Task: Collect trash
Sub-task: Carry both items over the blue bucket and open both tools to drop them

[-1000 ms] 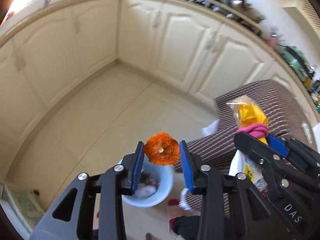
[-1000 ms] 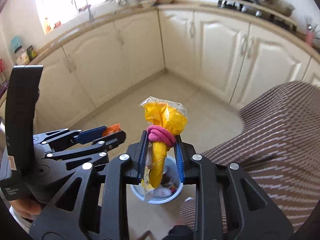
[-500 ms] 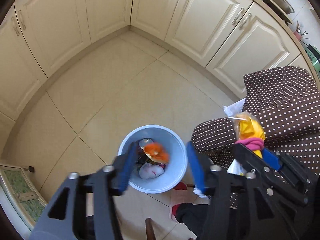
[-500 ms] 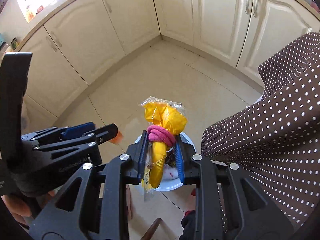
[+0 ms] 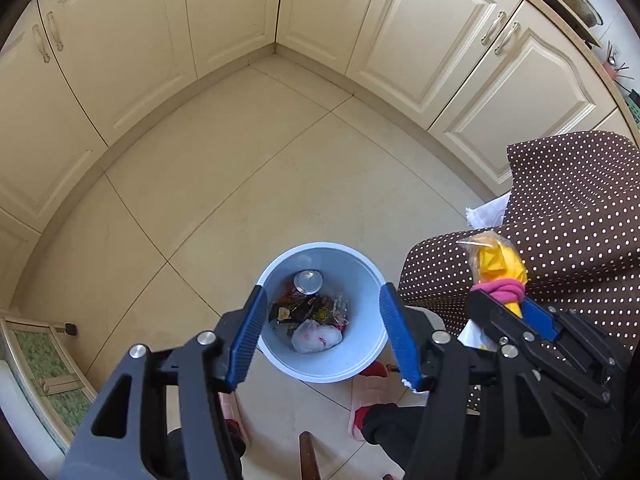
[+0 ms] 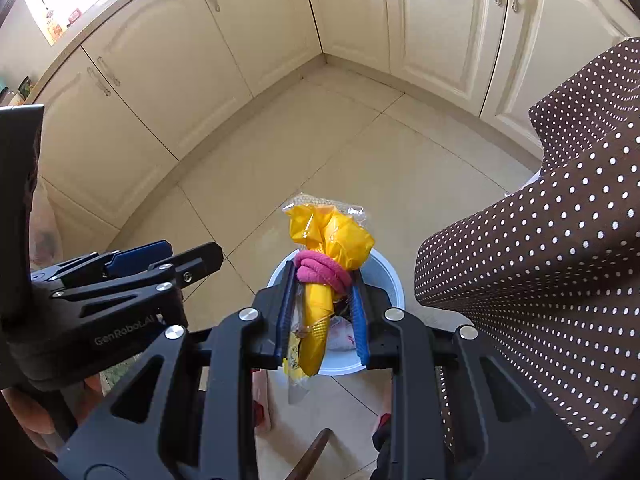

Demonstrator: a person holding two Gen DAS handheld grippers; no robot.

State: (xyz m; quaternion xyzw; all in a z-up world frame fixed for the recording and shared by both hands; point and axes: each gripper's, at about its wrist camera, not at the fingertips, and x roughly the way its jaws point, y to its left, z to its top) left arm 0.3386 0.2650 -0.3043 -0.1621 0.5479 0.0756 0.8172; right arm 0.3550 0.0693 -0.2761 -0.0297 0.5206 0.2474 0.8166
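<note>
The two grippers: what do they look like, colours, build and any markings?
Both are alike: the left gripper and the right gripper have matte black linkage bodies with triangular cut-outs and silver round pivot bolts, and ribbed blue pads line the jaws. The left one's body shows pale "GenRobot.AI" lettering in the right wrist view. No cables show.

The black plastic body of the left gripper [image 6: 132, 268] has grey letters on it. They say "GenRobot.AI".

yellow bag [image 6: 326, 264] upright above pale-blue bin [image 5: 362, 354] holding trash.
</note>
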